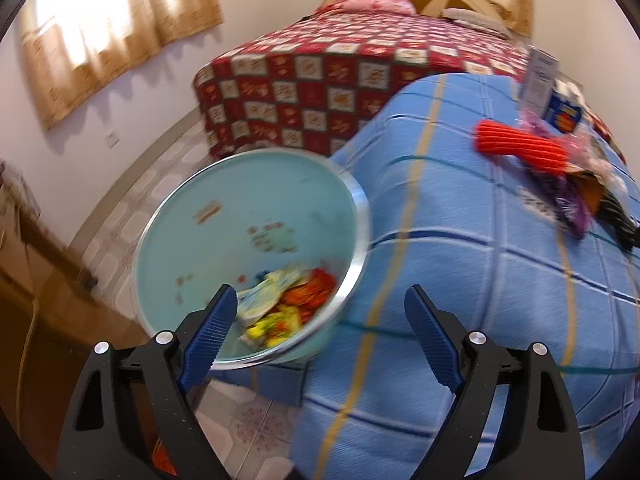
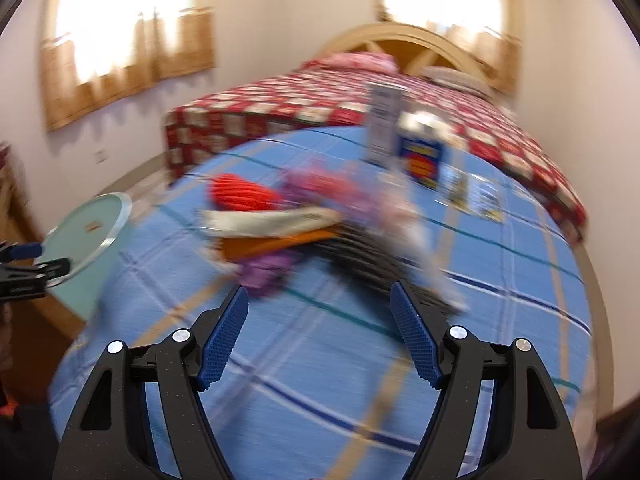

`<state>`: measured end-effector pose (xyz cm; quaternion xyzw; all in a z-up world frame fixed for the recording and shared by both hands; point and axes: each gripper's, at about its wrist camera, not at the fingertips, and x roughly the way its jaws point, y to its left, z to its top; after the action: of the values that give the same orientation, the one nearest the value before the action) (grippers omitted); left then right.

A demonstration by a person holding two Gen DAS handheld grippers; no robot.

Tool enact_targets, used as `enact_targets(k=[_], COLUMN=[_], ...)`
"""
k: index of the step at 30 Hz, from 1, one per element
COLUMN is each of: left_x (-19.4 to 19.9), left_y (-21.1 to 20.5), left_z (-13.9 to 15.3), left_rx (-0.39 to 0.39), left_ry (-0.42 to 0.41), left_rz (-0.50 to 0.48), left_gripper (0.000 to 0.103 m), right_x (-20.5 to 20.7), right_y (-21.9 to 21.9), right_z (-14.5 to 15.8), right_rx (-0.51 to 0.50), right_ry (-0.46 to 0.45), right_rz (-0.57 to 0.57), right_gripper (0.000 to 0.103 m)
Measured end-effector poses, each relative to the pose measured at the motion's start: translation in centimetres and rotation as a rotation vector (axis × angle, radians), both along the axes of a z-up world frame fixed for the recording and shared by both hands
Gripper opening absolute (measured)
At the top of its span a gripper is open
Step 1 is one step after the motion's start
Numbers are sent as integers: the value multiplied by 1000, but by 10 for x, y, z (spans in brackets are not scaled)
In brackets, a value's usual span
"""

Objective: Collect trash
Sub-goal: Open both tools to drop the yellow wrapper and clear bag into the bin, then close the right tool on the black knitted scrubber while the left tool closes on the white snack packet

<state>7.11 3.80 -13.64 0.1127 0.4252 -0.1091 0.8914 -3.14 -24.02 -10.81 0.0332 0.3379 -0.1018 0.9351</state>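
A pale teal trash bin (image 1: 224,216) stands on the floor against the blue plaid bed; it holds several crumpled wrappers (image 1: 284,300). My left gripper (image 1: 320,316) is open and empty, just above the bin's near rim. The bin's rim (image 2: 86,232) also shows at the left of the right wrist view. A blurred pile of trash (image 2: 304,220) lies on the blue bedspread: a red ribbed piece (image 2: 240,194), purple wrappers, an orange piece, dark packaging. It also shows in the left wrist view (image 1: 560,168). My right gripper (image 2: 318,308) is open and empty, near the pile's front edge.
A white carton (image 2: 384,128) and a blue box (image 2: 422,160) stand on the blue bedspread (image 2: 300,380) behind the pile, with flat printed packets (image 2: 476,194) beside them. A bed with a red checked cover (image 1: 320,76) lies beyond. A wooden cabinet (image 1: 24,280) stands at left.
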Motion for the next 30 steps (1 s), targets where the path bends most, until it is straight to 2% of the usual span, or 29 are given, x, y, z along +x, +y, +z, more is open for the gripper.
enact_targets(k=[3, 7, 11, 13, 14, 16, 23, 30], left_x=[-1, 6, 9, 6, 4, 1, -15, -32], left_y=[-25, -48, -60, -64, -66, -69, -84, -116], left_z=[1, -1, 0, 3, 5, 9, 30, 50], left_rx=[9, 3, -23, -27, -30, -43, -62, -99], left_ry=[-37, -31, -13, -19, -21, -21, -62, -97], left_rz=[-21, -32, -38, -49, -57, -67, -116, -184], left_gripper=[88, 88, 88, 89, 89, 89, 89, 89], right_x=[-6, 0, 10, 15, 15, 12, -11, -41], right_y=[-25, -47, -56, -57, -55, -54, -40, -58], right_z=[-7, -21, -34, -40, -40, -40, -20, 10], right_rx=[-9, -6, -9, -4, -8, -3, 30, 70], right_ry=[16, 62, 125, 156, 154, 151, 67, -27], right_rz=[-62, -86, -85, -73, -71, -49, -31, -100], right_gripper=[72, 67, 54, 39, 27, 21, 17, 17])
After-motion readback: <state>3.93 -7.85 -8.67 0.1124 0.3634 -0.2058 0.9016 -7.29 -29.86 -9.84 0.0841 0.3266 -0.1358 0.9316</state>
